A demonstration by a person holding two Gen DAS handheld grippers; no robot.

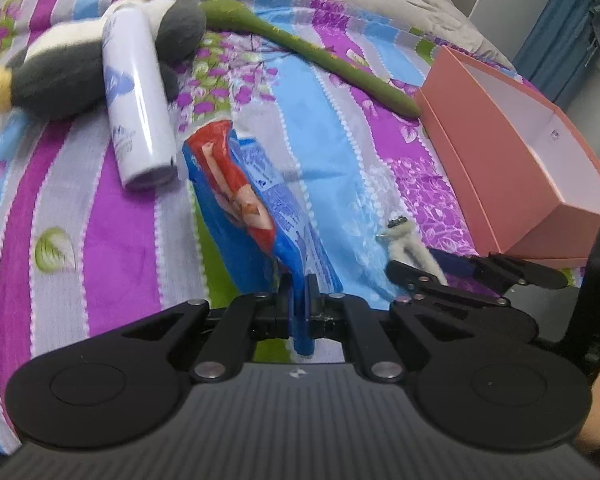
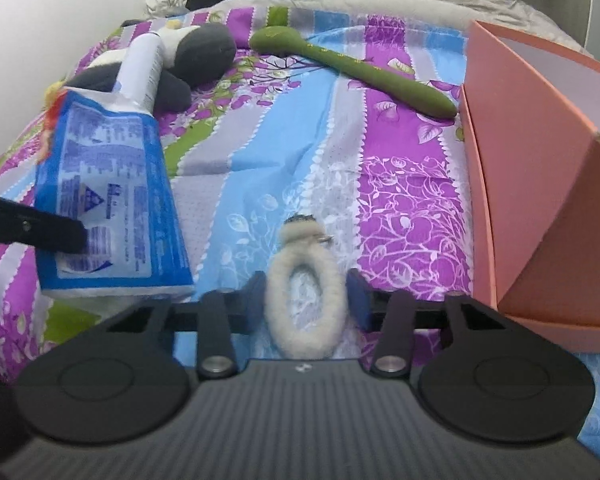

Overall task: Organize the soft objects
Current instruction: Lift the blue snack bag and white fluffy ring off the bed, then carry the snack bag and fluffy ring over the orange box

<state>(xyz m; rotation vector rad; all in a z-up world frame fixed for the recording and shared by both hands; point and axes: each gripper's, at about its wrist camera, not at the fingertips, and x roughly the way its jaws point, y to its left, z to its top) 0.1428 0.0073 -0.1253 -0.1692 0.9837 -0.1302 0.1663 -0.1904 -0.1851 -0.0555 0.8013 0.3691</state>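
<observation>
The fluffy ring [image 2: 305, 300] lay on the bed [image 2: 400, 200] between the right gripper's [image 2: 306, 300] parted fingers, long axis pointing away, box [image 2: 540, 200] to its right, while the left gripper [image 1: 299, 292] pinched the blue packet [image 1: 252, 208].

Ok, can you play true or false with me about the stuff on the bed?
1. The left gripper pinches the blue packet. True.
2. The pink box is full of toys. False: what shows of its inside is bare.
3. The fluffy white loop lies between the right gripper jaws. True.
4. The white can stands upright. False: it lies against the grey plush toy.
5. The green plush stick is in the box. False: it lies on the bedspread.
</observation>
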